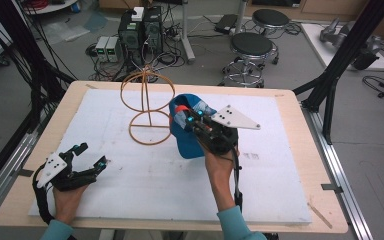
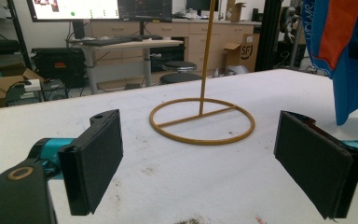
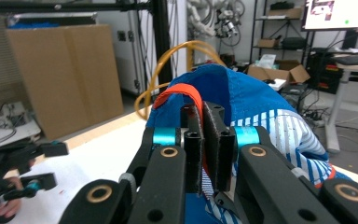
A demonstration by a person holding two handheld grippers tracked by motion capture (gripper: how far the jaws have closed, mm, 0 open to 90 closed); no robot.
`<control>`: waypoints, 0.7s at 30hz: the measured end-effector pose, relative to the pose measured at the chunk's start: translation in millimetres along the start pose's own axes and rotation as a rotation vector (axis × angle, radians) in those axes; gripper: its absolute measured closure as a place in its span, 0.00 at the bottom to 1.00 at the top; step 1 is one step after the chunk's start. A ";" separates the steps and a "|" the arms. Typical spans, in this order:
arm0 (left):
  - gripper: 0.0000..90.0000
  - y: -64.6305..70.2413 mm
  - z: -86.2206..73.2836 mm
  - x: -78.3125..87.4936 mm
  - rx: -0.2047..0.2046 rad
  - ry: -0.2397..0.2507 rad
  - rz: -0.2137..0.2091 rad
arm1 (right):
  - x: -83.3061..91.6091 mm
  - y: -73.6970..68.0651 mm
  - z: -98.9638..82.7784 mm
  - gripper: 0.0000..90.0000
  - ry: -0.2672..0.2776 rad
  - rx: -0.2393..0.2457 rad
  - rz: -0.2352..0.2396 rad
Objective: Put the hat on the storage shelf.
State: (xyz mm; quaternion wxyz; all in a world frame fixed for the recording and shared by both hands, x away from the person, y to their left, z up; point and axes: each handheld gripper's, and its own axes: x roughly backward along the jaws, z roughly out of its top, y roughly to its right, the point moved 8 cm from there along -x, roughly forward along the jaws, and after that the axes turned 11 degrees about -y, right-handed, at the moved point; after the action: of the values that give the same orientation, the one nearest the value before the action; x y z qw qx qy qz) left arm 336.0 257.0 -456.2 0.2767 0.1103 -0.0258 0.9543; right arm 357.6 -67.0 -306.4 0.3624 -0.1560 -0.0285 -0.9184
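Note:
A blue cap (image 1: 186,142) with an orange strap and white stripes hangs above the white board, just right of a tan wire stand (image 1: 147,107) made of a ring base, a post and an upper hoop. My right gripper (image 1: 192,120) is shut on the cap's fabric near the strap. In the right gripper view the jaws (image 3: 204,140) pinch the cap (image 3: 251,102), with the stand's hoop (image 3: 186,51) behind it. My left gripper (image 1: 92,157) rests at the board's front left, open and holding nothing. Its view shows the wide-apart pads (image 2: 93,158), the stand's base (image 2: 203,121) and the cap (image 2: 345,46).
A white foam board (image 1: 130,170) covers most of the wooden table (image 1: 290,100). Black frame posts (image 1: 337,70) stand at the right and left sides. Stools (image 1: 251,47) and computer towers (image 1: 140,30) sit on the floor beyond the far edge.

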 end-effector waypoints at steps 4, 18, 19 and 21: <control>0.18 0.1 0.0 0.0 -0.002 -0.001 0.000 | -2.8 -15.0 -2.4 0.95 -0.012 0.006 0.026; 0.18 0.1 0.0 -0.1 0.001 0.000 -0.001 | -12.8 -62.8 -13.9 0.87 -0.079 0.042 0.146; 0.18 0.1 0.0 -0.1 0.001 0.000 -0.001 | -12.8 -65.6 -14.6 0.86 -0.078 0.049 0.150; 0.18 0.1 0.0 -0.1 0.001 0.000 -0.001 | -12.9 -70.5 -14.9 0.83 -0.077 0.048 0.165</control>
State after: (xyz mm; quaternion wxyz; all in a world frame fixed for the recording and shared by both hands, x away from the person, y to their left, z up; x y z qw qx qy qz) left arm 336.1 256.9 -456.2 0.2770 0.1102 -0.0252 0.9542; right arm 315.0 -9.1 -320.2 0.4390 -0.1841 -0.0516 -0.8779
